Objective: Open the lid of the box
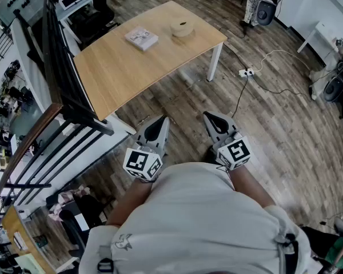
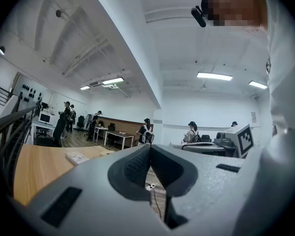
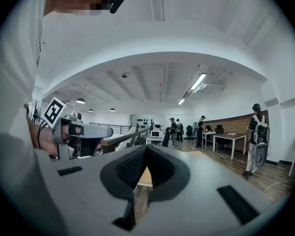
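Note:
A round beige lidded box [image 1: 182,28] and a flat white box [image 1: 141,38] lie on the far end of a light wooden table [image 1: 120,73]. I hold both grippers close to my body, well short of the table and above the wood floor. My left gripper [image 1: 162,120] and right gripper [image 1: 208,117] point toward the table, both shut with nothing between the jaws. The left gripper view has its jaw tips [image 2: 150,146] closed, with the flat white box [image 2: 77,157] on the table far ahead. In the right gripper view the jaw tips [image 3: 146,146] are closed too.
A black stair railing [image 1: 57,84] runs along the table's left side. A white power strip [image 1: 247,72] with cables lies on the floor to the right of the table. Several people and desks [image 2: 113,135] stand far off across the room.

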Demonstrator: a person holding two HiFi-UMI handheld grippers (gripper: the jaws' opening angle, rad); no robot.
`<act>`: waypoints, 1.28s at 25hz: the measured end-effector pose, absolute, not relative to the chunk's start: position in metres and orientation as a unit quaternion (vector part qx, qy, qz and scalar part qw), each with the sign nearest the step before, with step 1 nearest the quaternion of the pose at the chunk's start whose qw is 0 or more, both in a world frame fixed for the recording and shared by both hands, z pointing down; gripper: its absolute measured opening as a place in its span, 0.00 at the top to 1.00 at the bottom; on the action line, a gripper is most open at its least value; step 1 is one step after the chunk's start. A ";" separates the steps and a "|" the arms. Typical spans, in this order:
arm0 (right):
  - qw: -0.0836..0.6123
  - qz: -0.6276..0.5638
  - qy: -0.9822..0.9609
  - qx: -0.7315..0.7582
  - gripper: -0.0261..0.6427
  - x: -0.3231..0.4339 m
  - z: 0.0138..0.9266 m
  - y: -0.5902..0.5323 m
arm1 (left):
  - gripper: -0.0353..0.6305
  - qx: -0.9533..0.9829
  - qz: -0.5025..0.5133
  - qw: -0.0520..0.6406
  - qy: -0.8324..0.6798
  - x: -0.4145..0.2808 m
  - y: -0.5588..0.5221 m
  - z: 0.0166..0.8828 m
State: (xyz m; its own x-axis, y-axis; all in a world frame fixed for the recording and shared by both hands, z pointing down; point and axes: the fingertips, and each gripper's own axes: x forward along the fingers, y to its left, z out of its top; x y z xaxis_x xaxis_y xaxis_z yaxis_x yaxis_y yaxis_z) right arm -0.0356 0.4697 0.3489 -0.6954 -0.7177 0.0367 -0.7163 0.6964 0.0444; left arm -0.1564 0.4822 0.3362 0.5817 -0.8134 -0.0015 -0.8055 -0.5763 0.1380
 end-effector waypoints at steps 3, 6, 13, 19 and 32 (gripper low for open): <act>0.025 -0.012 -0.920 0.391 0.96 -0.035 0.348 0.467 | 0.94 0.888 -0.030 0.059 -0.454 -0.155 0.480 0.336; 0.025 -0.011 -0.921 0.390 0.96 -0.036 0.349 0.468 | 0.94 0.889 -0.028 0.063 -0.452 -0.155 0.480 0.339; 0.021 -0.018 -0.917 0.397 0.95 -0.032 0.347 0.468 | 0.94 0.892 -0.029 0.059 -0.446 -0.151 0.481 0.341; 0.026 -0.012 -0.917 0.397 0.77 -0.024 0.353 0.461 | 0.78 0.894 -0.032 0.057 -0.443 -0.140 0.477 0.343; 0.035 0.009 -0.918 0.396 0.67 0.035 0.368 0.408 | 0.57 0.900 -0.027 0.080 -0.428 -0.082 0.421 0.358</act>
